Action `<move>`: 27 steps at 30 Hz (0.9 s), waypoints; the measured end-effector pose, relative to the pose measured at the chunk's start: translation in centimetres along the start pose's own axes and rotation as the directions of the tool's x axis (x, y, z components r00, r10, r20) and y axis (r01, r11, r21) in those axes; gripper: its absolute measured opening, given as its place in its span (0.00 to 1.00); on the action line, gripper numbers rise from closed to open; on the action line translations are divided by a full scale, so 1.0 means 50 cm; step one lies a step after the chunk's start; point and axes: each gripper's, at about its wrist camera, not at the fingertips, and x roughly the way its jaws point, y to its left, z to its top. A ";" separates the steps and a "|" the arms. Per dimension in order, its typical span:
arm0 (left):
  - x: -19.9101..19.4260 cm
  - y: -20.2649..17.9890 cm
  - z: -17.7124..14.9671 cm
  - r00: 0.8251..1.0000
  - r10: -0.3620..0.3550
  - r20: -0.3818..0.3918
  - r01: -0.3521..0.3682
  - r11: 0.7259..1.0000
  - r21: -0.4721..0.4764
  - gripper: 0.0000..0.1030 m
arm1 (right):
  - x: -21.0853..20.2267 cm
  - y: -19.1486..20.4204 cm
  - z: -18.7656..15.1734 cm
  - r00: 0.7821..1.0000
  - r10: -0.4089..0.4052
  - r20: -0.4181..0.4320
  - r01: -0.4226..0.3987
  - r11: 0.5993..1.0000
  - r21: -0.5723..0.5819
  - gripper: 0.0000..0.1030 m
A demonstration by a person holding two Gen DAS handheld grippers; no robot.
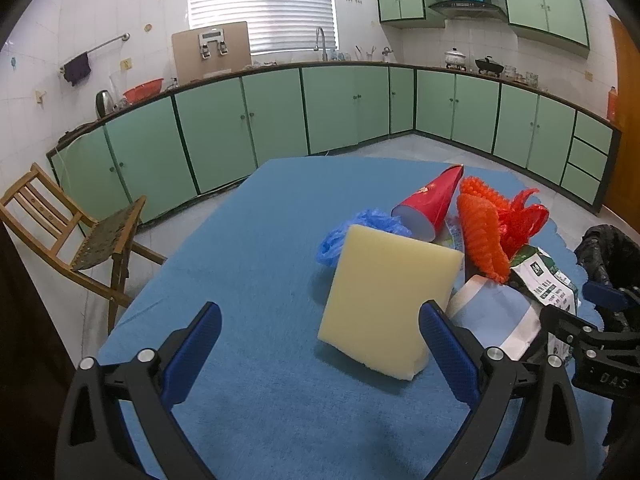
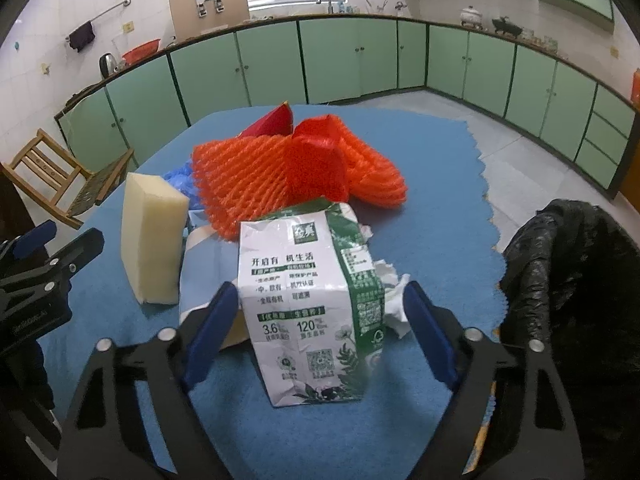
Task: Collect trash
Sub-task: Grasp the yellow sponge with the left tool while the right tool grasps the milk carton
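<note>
The carton [image 2: 312, 312] stands upright between the right tool's [image 2: 316, 332] wide-open jaws, unheld. The left tool [image 1: 320, 340], open and empty, flanks the foam [image 1: 384, 304]

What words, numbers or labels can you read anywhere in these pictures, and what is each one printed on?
"开启有机生活": front of the milk carton, right wrist view.
"3.6" and "120": lower front of the same carton.
"DAS": black body of the right gripper, left wrist view.
Too small or blurred: the carton's green logo, bullet lines, side panel, QR codes; gold print on the red paper cup.
</note>
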 end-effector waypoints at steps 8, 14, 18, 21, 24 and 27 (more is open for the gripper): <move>0.004 -0.008 0.004 1.000 -0.014 -0.009 0.014 1.000 0.003 0.94 | -0.006 -0.006 0.001 0.998 0.064 0.007 -0.064 0.998 0.014 0.70; 0.000 -0.017 0.004 1.000 -0.024 -0.007 0.024 1.000 0.005 0.94 | -0.034 -0.016 0.003 0.997 0.076 0.032 -0.077 0.996 0.032 0.70; -0.008 -0.034 0.004 0.999 -0.038 -0.001 0.038 0.999 0.014 0.94 | -0.058 -0.030 0.005 0.995 0.082 0.051 -0.085 0.995 0.059 0.70; -0.014 -0.049 0.001 0.999 -0.054 0.007 0.054 0.998 0.023 0.94 | -0.079 -0.041 0.003 0.996 0.071 0.062 -0.075 0.995 0.059 0.70; -0.017 -0.064 -0.003 0.997 -0.072 0.003 0.072 0.997 0.031 0.94 | -0.092 -0.052 -0.001 0.995 0.067 0.069 -0.072 0.995 0.072 0.70; -0.017 -0.073 -0.004 0.997 -0.078 0.000 0.078 0.997 0.029 0.94 | -0.097 -0.065 -0.007 0.996 0.058 0.068 -0.063 0.995 0.083 0.70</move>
